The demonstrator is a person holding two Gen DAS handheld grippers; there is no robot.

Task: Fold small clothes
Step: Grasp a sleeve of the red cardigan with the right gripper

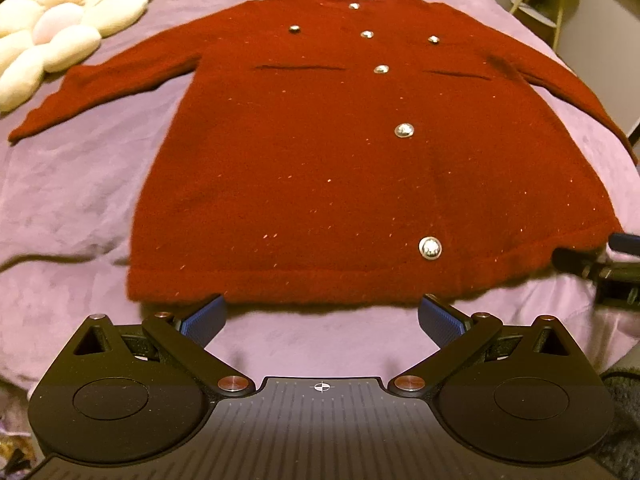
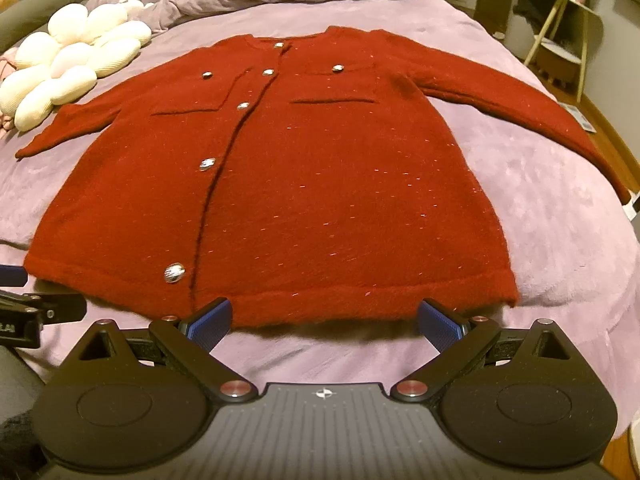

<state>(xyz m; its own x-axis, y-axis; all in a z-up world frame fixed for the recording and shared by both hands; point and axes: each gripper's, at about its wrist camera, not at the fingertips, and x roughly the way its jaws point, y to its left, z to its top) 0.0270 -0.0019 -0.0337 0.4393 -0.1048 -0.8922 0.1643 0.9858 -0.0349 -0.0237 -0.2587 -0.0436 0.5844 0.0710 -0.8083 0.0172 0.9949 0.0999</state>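
Red cardigan point(image 1: 320, 160) flat on bed point(image 1: 72, 200); left gripper point(image 1: 322, 320) and right gripper point(image 2: 324, 320) at hem, fingers spread, empty.

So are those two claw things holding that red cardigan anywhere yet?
No, nothing is held. Both the left gripper and the right gripper have their jaws wide open, just short of the red cardigan hem, which lies flat on the purple bedspread.

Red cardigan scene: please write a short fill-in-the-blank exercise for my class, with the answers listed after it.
1. The red cardigan lies spread flat on a ____ bedspread.
2. Both the left gripper and the right gripper are ____.
3. The cardigan's buttons are ____ in colour.
4. The white cushion lies beyond the garment's ____ sleeve as pictured.

Answers: purple; open; silver; left
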